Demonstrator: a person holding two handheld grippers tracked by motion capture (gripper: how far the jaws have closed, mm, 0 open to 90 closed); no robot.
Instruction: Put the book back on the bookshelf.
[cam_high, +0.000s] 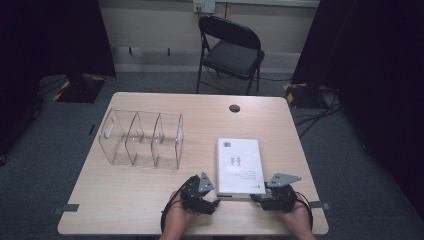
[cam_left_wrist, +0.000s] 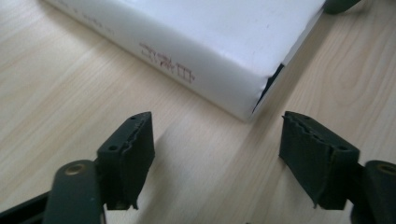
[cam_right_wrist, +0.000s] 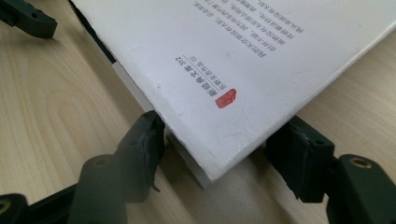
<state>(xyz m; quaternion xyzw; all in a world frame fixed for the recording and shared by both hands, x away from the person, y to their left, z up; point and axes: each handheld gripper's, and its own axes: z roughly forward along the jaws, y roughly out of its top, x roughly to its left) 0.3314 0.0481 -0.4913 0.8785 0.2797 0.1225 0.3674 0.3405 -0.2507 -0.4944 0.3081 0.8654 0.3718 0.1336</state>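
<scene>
White book (cam_high: 239, 165) is laid flat on the table (cam_high: 125, 200), right of centre, close to the near edge, spine to the left, printed cover up. A clear divider rack (cam_high: 142, 138) is placed to its left, well apart. A dark round grommet (cam_high: 234, 108) is seen near the far edge. A folding chair (cam_high: 230, 50) is parked beyond the table.

Left gripper (cam_high: 214, 204) is held at the book's near-left corner. In the left gripper view (cam_left_wrist: 215, 149) the jaws are set about half open, nothing between them but bare table; the corner and spine (cam_left_wrist: 187, 70) are seen just ahead, apart from the pads. No contact.

Right gripper (cam_high: 256, 199) is held at the book's near-right corner. In the right gripper view (cam_right_wrist: 215, 154) the corner of the book (cam_right_wrist: 224, 56) is reached in between the jaws, cover slightly raised over the page block. One pad (cam_right_wrist: 144, 140) is seen at the near edge, at or just off the pages; the other (cam_right_wrist: 299, 154) is tucked under the overhanging side edge. Whether the pads press on it can't be told; no firm clamp is shown. Jaws moderately open.

Both hands (cam_high: 175, 222) are brought in from the near edge, the other (cam_high: 297, 220) at the right.
</scene>
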